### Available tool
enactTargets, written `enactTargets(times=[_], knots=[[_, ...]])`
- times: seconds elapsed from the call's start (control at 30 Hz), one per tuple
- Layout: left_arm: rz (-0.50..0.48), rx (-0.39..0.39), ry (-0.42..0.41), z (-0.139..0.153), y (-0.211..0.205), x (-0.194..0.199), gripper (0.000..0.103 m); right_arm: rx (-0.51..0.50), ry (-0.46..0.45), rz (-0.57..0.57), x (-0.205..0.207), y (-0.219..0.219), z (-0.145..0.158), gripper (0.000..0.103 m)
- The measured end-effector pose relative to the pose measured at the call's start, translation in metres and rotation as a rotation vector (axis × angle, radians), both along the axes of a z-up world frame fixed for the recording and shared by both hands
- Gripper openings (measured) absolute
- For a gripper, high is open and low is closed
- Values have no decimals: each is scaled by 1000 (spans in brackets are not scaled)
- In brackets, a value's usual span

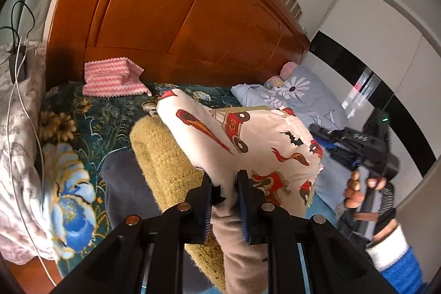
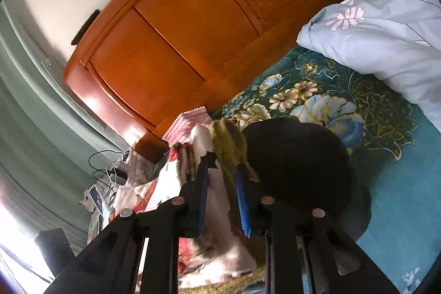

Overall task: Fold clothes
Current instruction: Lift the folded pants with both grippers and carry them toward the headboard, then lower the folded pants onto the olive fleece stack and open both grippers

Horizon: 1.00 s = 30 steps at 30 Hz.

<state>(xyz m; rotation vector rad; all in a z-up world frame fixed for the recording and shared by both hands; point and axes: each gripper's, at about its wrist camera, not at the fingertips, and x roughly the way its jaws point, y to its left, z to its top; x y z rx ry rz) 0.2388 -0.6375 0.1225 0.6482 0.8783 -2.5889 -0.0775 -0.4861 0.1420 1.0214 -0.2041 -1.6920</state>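
A cream garment (image 1: 248, 134) printed with red cars and black bats hangs bunched over the bed. My left gripper (image 1: 226, 185) is shut on a fold of it, and cloth trails down between the blue pads. In the left wrist view my right gripper (image 1: 321, 141), held by a gloved hand (image 1: 358, 192), meets the garment's right edge. In the right wrist view the right gripper (image 2: 222, 168) is shut on the same cream garment (image 2: 217, 200), with olive fleece (image 2: 228, 142) pressed against its right finger. An olive fleece garment (image 1: 165, 156) and a dark grey one (image 1: 121, 183) lie underneath.
A wooden headboard (image 1: 179, 4) stands behind the teal floral bedspread (image 1: 82, 112). A folded pink zigzag cloth (image 1: 110, 76) lies against it. A pale blue flowered pillow (image 1: 303, 95) is at the right. A quilt (image 1: 16, 128) with cables (image 1: 16, 57) is at the left. A dark garment (image 2: 297, 161) lies by the right gripper.
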Motion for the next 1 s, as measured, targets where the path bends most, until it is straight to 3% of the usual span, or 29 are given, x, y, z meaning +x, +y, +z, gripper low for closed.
enactTargets(times=[0.17,0.27,0.4,0.57,0.73,0.87,1.0], knots=[[44,-50,-18,12,1,13,37,-37,131,31,30,15,47,22],[44,-95,-7,24,11,16,41,-5,202,88,56,11,61,22],[-48,-146,-40,27,34,-1,43,85,266,134,80,-4,50,22],[-63,-172,-92,12,41,-13,49,151,287,123,86,-12,26,22],[-66,-168,-106,4,41,-17,52,157,261,116,81,-18,11,22],[-58,-169,-102,10,45,-11,53,137,269,91,87,-11,17,22],[-28,-193,-95,17,56,3,64,107,352,97,110,6,34,44]])
